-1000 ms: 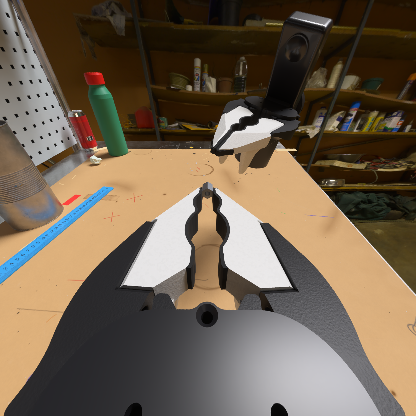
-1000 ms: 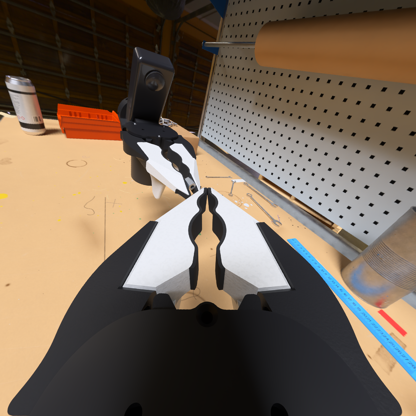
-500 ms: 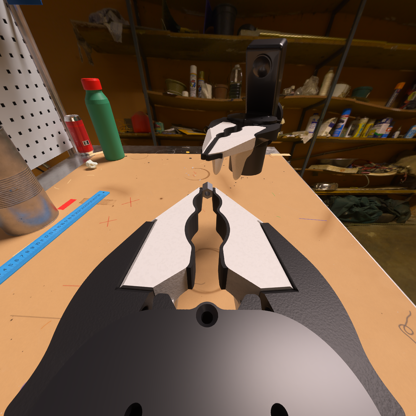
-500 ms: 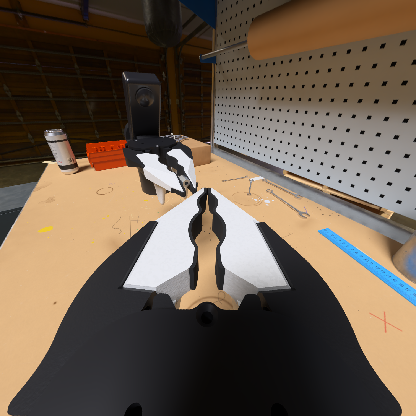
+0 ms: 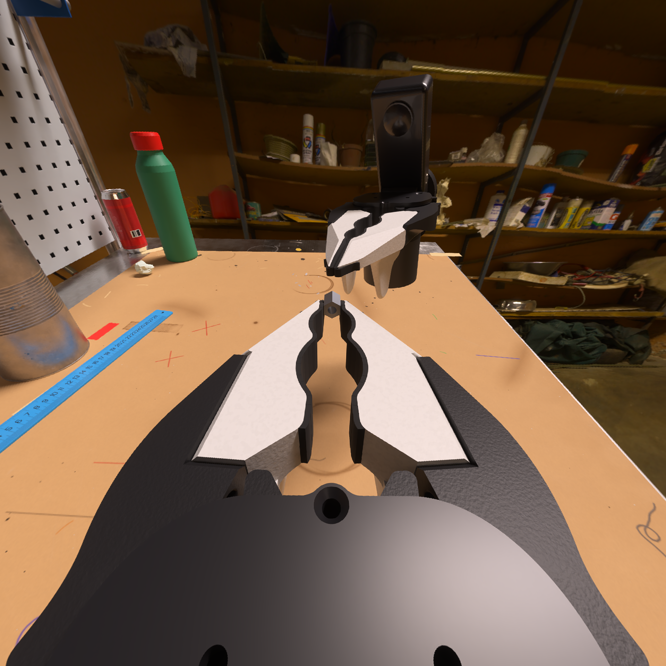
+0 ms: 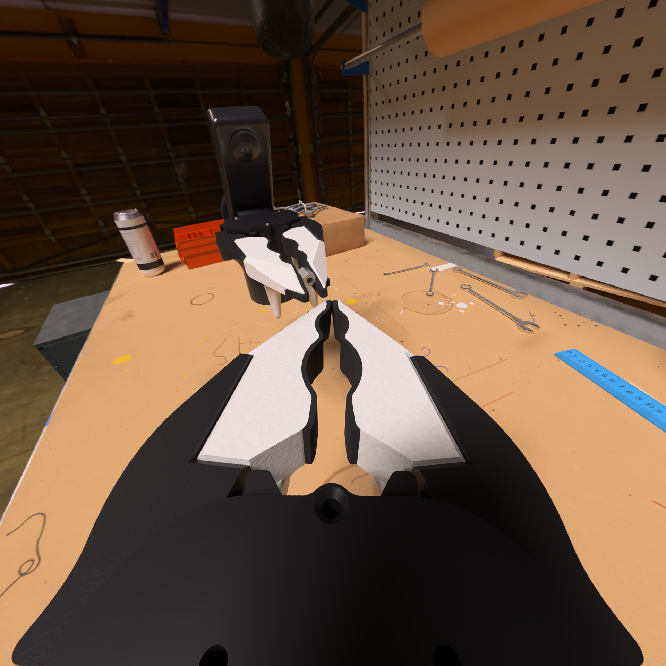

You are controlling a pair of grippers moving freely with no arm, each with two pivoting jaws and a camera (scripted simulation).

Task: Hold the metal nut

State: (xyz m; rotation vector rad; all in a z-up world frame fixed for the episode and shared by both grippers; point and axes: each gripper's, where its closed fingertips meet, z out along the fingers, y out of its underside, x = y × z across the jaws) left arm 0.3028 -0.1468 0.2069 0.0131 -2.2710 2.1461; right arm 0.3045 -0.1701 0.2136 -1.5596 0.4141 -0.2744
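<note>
A small grey metal hex nut [image 5: 331, 307] sits pinched between the fingertips of my left gripper [image 5: 331, 310], held above the tan workbench [image 5: 252, 324]. The nut also shows in the right wrist view [image 6: 308, 279], at the tips of the left gripper [image 6: 310, 284] seen from the front. My right gripper [image 6: 331, 303] is shut and empty, its tips a short way from the left gripper. In the left wrist view the right gripper [image 5: 337, 271] hovers just beyond the nut, pointing back at me.
A green bottle [image 5: 162, 201], a red can [image 5: 124, 221], a metal pipe [image 5: 29, 317] and a blue ruler [image 5: 83, 371] lie to the left. Wrenches [image 6: 497, 306], a silver can [image 6: 138, 243], an orange bin [image 6: 196, 241] and a cardboard box [image 6: 342, 227] stand near the pegboard [image 6: 522, 162].
The right gripper has drawn back from the left one and levelled out, so the gap between them has widened. The left gripper still holds the nut.
</note>
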